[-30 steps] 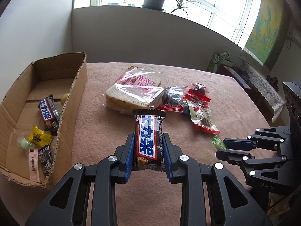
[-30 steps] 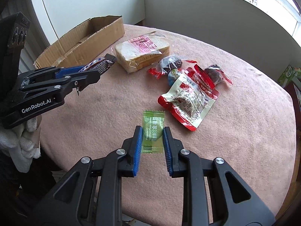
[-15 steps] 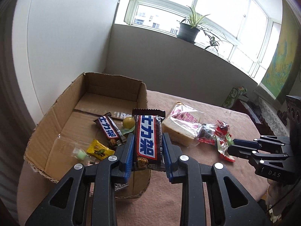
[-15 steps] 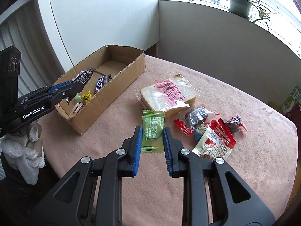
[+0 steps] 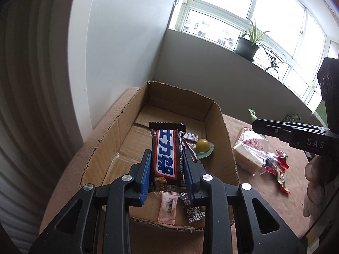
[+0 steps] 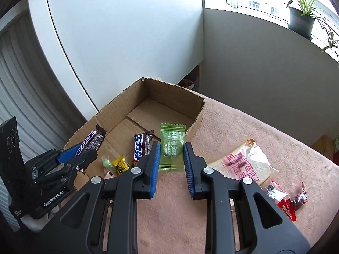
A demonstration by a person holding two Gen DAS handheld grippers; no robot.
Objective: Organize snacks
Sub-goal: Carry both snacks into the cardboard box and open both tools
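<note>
Here the left tool [image 5: 167, 167] pinches a chocolate bar [image 5: 166, 156] above the cardboard box [image 5: 224, 131] (sweets inside); the right tool [image 6: 171, 165] clamps a green sachet [image 6: 171, 147] near the box's rim.

Bright window [image 5: 243, 10] daylight, fisheye-warped edges
</note>
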